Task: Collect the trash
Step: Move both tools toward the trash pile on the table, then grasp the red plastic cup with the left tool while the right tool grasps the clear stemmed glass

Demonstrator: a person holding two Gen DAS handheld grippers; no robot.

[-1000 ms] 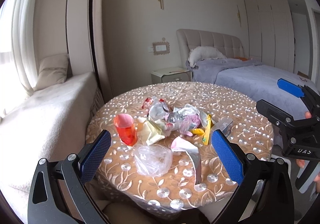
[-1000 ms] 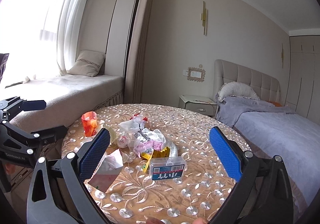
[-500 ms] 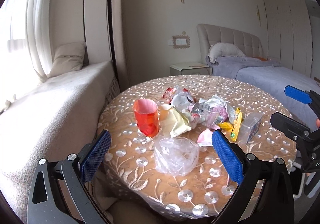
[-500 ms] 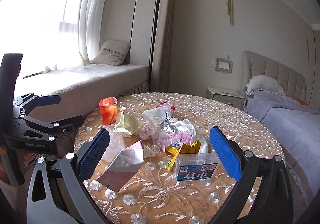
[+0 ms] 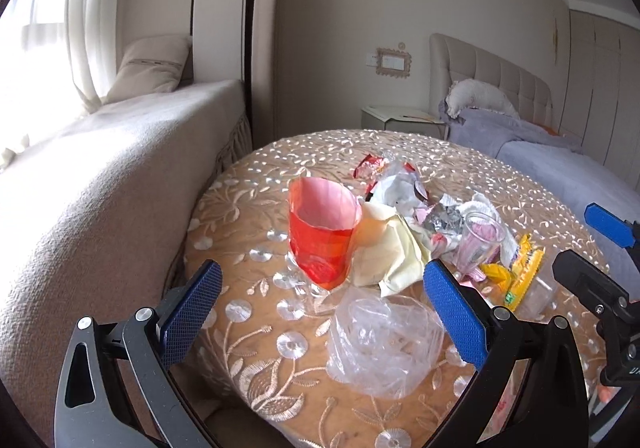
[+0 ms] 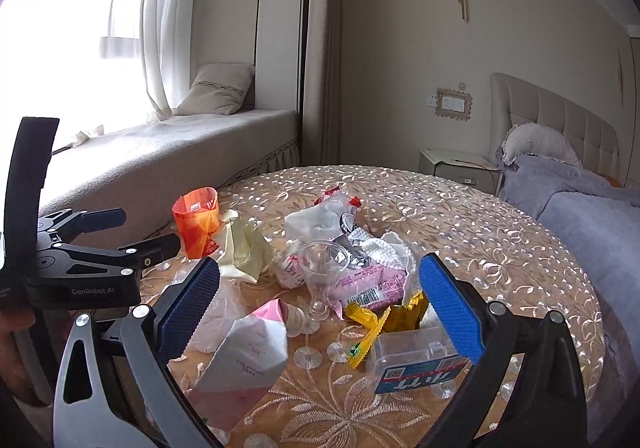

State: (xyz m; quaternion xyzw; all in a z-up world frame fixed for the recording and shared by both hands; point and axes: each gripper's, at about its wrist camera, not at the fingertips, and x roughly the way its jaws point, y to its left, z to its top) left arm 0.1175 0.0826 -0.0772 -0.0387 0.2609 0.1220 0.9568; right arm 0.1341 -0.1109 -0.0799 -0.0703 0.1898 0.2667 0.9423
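Two grippers are hanging over the near edge of a round table (image 5: pixel 248 216), both with jaws spread wide and gripping nothing: the left gripper (image 5: pixel 320 312) is hovering by the crumpled clear bag (image 5: pixel 384 344), and the right gripper (image 6: pixel 320 308) is hovering above a white and pink pouch (image 6: pixel 248 352) and a clear plastic box (image 6: pixel 416 364). The pouch is lying flat with its long axis running from near-left to far-right, its pink tip pointing away from the camera. The box is lying on its side, its blue label facing the camera and its long axis running left to right. Just beyond it, yellow wrappers (image 6: pixel 384 320) are lying beside a clear stemmed cup (image 6: pixel 322 272), which is standing upright. Behind the cup, a pink packet (image 6: pixel 372 284), white paper (image 6: pixel 384 248) and a cream wrapper (image 6: pixel 244 248) are sitting crumpled in one heap. At the heap's left, an orange cup (image 5: pixel 324 232) is standing with its mouth tilting toward the camera. Farther back, a bed (image 6: pixel 580 216) and a window seat (image 6: pixel 160 156) are lining the walls.
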